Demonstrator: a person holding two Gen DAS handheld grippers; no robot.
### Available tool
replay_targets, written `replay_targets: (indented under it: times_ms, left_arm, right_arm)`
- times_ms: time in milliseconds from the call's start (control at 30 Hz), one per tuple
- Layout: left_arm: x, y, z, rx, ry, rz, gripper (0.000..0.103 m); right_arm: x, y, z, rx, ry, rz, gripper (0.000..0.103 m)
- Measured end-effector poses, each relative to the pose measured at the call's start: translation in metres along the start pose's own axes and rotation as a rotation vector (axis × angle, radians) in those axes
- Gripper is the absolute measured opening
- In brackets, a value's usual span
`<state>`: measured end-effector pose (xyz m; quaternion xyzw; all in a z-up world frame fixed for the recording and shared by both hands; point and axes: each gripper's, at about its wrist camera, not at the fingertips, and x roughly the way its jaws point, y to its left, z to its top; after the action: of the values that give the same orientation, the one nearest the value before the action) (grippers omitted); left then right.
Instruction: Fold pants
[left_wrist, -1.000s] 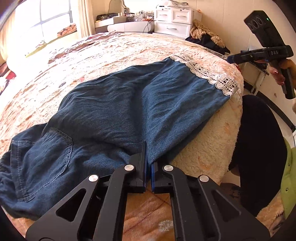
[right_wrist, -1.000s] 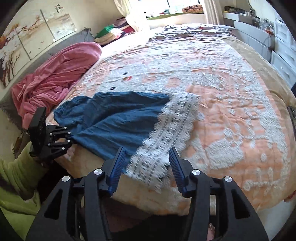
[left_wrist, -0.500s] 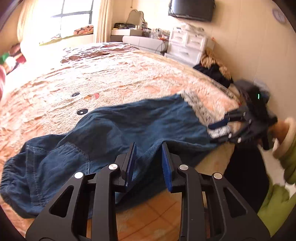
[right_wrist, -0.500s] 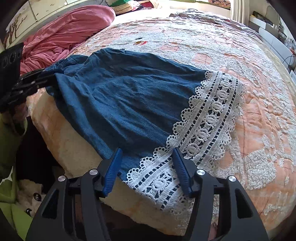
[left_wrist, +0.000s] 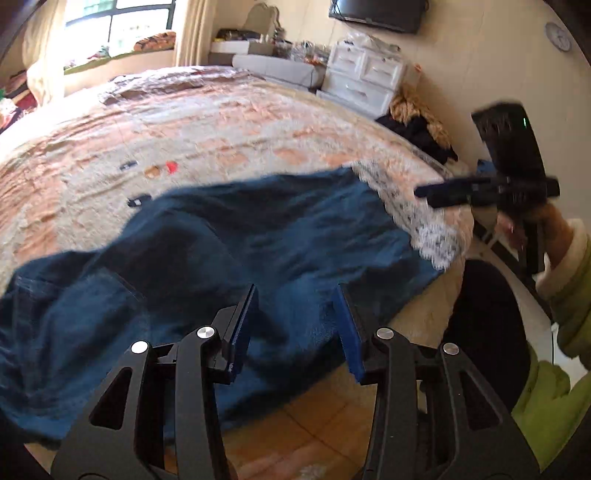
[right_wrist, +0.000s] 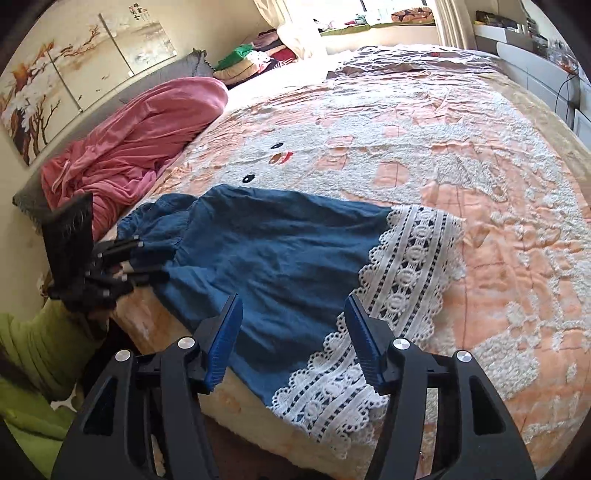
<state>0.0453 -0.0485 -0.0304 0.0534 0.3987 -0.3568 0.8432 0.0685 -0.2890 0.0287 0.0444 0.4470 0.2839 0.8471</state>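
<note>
Pants flat on the bed, both my grippers free.
My left gripper has just been opening above the blue pants; my right gripper gapes over their lace hem, gripping nothing.

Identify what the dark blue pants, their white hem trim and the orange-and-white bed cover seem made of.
Dark blue pants: probably soft denim or chambray, matte, with stitched pocket seams. White hem trim: openwork lace, likely cotton; blue shows through the holes. Orange-and-white bed cover: plush fleece or sherpa, judging by its nubby, tufted pile.
</note>
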Motion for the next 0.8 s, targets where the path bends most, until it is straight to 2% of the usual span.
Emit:
replay_targets:
  times_ms: [67, 100, 133, 167, 267, 300, 333, 400, 467, 567, 600, 700, 733, 767, 800]
  left_arm:
    - [0.017, -0.013, -0.021, 0.064, 0.077, 0.026, 0.034]
    - [0.021, -0.019, -0.03, 0.102, 0.088, 0.06, 0.034]
    - [0.02, -0.023, -0.035, 0.126, 0.072, 0.085, 0.034]
    - [0.019, -0.023, -0.036, 0.128, 0.067, 0.089, 0.034]
    - [0.014, -0.016, -0.031, 0.102, 0.077, 0.054, 0.035]
    - [0.008, -0.014, -0.028, 0.095, 0.073, 0.04, 0.035]
    - [0.0, -0.012, -0.025, 0.091, 0.054, 0.025, 0.036]
    - [-0.023, -0.005, -0.015, 0.085, -0.015, 0.011, 0.047]
    - [-0.042, 0.007, -0.003, 0.074, -0.076, 0.028, 0.063]
    - [-0.051, 0.029, 0.021, 0.062, -0.111, 0.118, 0.072]
    - [-0.047, 0.037, 0.029, 0.059, -0.097, 0.159, 0.073]
    - [-0.027, 0.058, 0.047, 0.038, -0.045, 0.2, 0.076]
    - [-0.017, 0.066, 0.052, 0.03, -0.015, 0.205, 0.077]
    - [-0.01, 0.074, 0.054, 0.029, 0.007, 0.215, 0.077]
    - [-0.005, 0.079, 0.055, 0.033, 0.025, 0.224, 0.077]
  right_arm:
    - [0.013, -0.005, 0.002, -0.01, 0.048, -0.024, 0.056]
    - [0.02, -0.008, 0.001, -0.013, 0.077, -0.038, 0.057]
    - [0.032, -0.014, -0.003, -0.024, 0.133, -0.102, 0.057]
    - [0.043, -0.018, -0.008, -0.042, 0.185, -0.136, 0.057]
    - [0.05, -0.007, -0.009, -0.12, 0.217, -0.162, 0.061]
    - [0.046, -0.003, -0.001, -0.116, 0.221, -0.133, 0.06]
    - [0.037, -0.002, 0.009, -0.098, 0.187, -0.068, 0.06]
    - [0.016, 0.007, 0.041, -0.104, 0.066, 0.06, 0.06]
    - [0.018, 0.018, 0.075, -0.143, 0.034, 0.12, 0.061]
    - [0.057, 0.034, 0.121, -0.231, 0.095, 0.182, 0.061]
    - [0.076, 0.035, 0.134, -0.233, 0.139, 0.197, 0.061]
    - [0.135, 0.037, 0.156, -0.235, 0.277, 0.209, 0.06]
    - [0.153, 0.035, 0.159, -0.243, 0.33, 0.194, 0.058]
    - [0.167, 0.033, 0.158, -0.256, 0.373, 0.152, 0.043]
    - [0.176, 0.033, 0.152, -0.266, 0.416, 0.151, 0.017]
